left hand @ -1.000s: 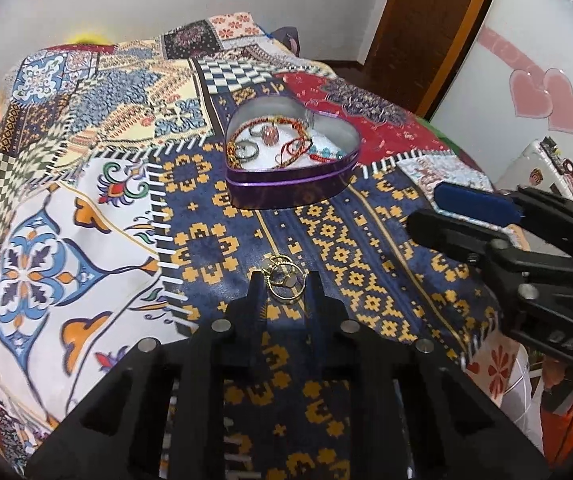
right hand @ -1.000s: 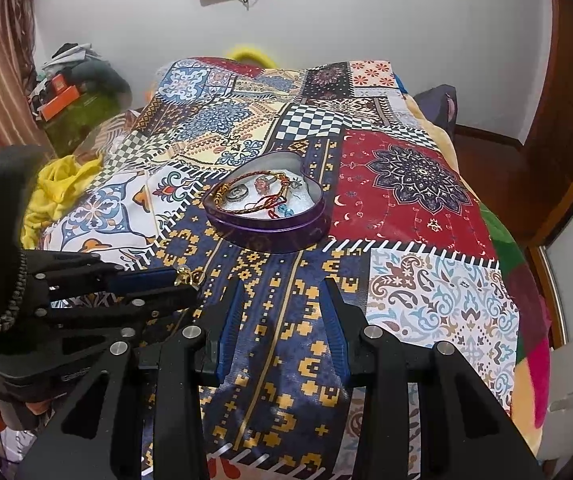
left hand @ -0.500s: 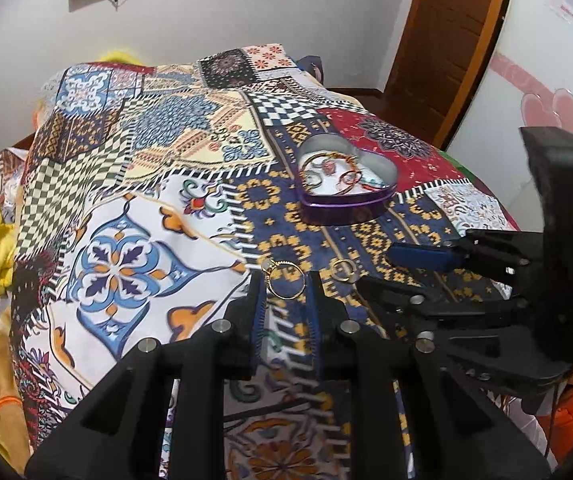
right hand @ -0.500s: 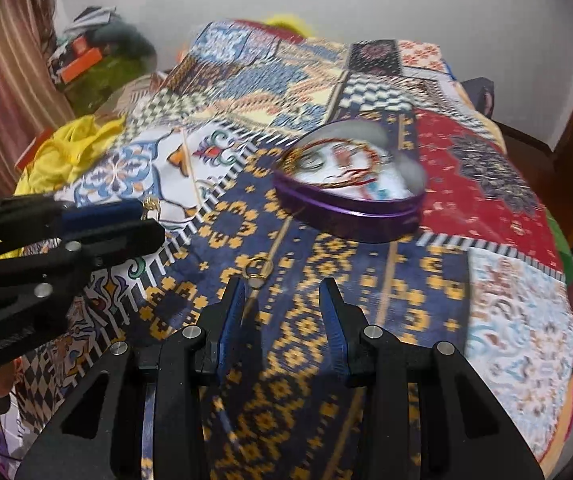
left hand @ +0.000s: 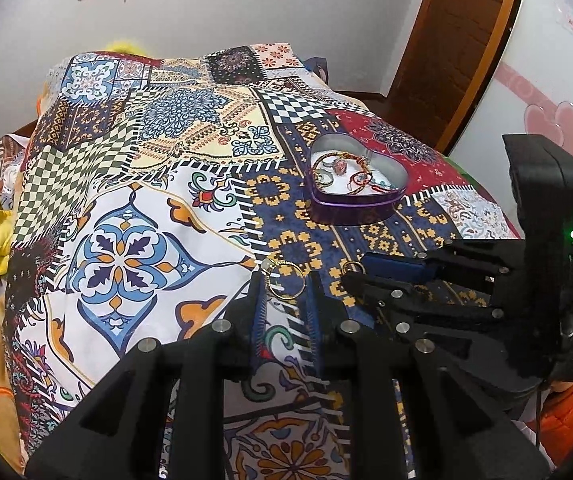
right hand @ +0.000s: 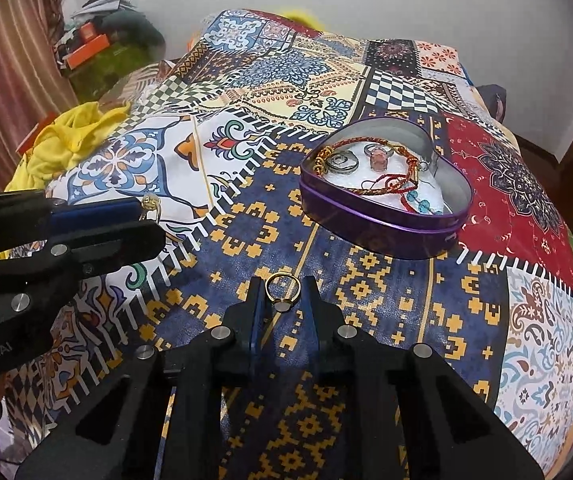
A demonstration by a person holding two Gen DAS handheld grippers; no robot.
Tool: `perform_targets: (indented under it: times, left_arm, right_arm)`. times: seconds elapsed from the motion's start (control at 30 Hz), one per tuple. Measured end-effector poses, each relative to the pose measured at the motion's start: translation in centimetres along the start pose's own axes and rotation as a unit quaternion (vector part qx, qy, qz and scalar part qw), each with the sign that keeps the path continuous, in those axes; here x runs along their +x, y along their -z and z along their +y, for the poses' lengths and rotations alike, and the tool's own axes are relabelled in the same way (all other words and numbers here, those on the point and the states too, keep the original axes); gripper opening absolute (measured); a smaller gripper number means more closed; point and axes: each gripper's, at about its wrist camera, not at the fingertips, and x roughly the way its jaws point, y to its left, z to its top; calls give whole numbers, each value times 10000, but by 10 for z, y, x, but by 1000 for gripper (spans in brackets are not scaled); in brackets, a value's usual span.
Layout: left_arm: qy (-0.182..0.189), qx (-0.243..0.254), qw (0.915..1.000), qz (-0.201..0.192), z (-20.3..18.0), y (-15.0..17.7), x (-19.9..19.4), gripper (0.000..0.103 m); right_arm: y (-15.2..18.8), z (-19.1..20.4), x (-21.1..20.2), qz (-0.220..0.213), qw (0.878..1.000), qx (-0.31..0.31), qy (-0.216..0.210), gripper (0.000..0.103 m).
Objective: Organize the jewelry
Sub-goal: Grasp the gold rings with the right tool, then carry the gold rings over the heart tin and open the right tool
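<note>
Now our right gripper (right hand: 282, 294) has just been closing, clamping the gold ring (right hand: 281, 289); left gripper (left hand: 284, 288) grips hoop earrings (left hand: 285, 280); heart tin (right hand: 382, 216) at one o'clock, open quilt (right hand: 366, 320) between.

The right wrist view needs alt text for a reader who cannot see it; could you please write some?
The right gripper, its jaws having just been closing, pinches a gold ring above a patchwork bedspread. Beyond it, an open purple heart-shaped tin holds bracelets and rings. At left, the left gripper holds a gold hoop earring.
</note>
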Motion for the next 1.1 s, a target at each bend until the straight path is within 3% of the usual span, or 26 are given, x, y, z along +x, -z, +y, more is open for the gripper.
perform_targets:
  times: [0.2,0.7,1.1]
  left_arm:
    - [-34,70,9999,-98,-7,-5,-8,19]
    - [31,143,9990,-415,-25,-35,-16,19]
    - [136,331,9982,-489,-38,-63,3,19]
  right_arm:
    - [2,-3,-14,-145,9999,77,29,16]
    - [-10,-46,-72,-1018,9927,582,288,16]
    - [-24,-65,-77,-1311,9883,706,339,17]
